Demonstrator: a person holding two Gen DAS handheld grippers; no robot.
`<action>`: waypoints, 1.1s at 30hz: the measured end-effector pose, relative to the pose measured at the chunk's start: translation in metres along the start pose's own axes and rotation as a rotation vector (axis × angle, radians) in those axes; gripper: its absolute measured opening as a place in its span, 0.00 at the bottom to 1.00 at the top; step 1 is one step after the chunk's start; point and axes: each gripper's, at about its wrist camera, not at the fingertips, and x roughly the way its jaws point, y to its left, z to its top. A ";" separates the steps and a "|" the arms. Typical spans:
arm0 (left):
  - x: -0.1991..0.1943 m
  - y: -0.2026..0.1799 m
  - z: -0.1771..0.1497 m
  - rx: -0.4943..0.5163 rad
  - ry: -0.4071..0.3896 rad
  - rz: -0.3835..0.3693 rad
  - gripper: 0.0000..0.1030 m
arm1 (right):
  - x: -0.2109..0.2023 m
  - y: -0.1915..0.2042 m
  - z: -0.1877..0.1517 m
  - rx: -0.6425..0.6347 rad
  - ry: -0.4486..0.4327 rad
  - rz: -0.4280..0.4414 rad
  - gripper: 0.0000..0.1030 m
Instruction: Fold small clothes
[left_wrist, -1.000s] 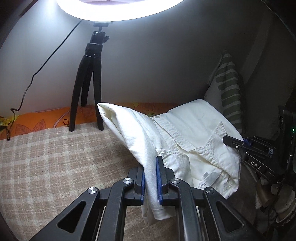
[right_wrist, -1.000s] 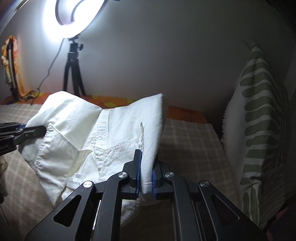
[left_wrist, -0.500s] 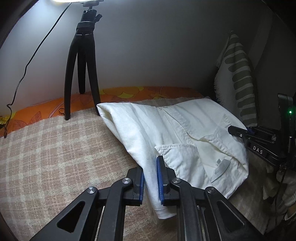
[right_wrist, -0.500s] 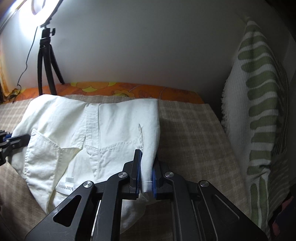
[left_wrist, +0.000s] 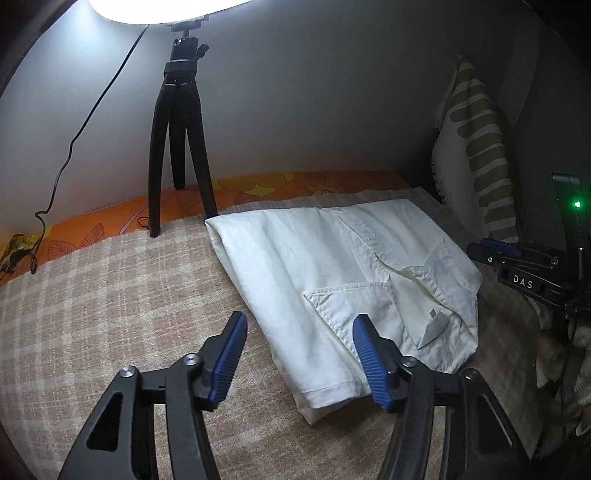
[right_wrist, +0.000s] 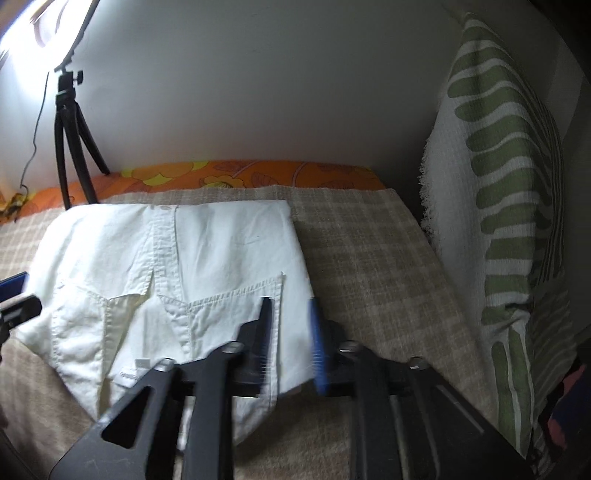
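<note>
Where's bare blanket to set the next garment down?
Widest free patch: plaid beige blanket left of the folded white garment, in front of the black tripod. Narrower strip between garment and green-striped pillow. Crowded: near right corner, with clutter.

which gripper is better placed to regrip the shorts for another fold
Right, probably. The right gripper has just been opening and the white shorts edge lies between its jaws. The left gripper, also just opened, stands wide with only the hem corner near one finger.
</note>
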 end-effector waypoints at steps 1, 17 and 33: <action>-0.003 -0.002 0.000 0.006 -0.002 0.000 0.62 | -0.004 0.000 -0.001 0.000 -0.006 0.003 0.33; -0.117 -0.031 -0.015 0.062 -0.107 0.014 0.72 | -0.104 0.031 -0.011 -0.014 -0.107 0.040 0.50; -0.231 -0.044 -0.054 0.073 -0.226 0.030 0.91 | -0.220 0.059 -0.050 0.012 -0.208 0.080 0.72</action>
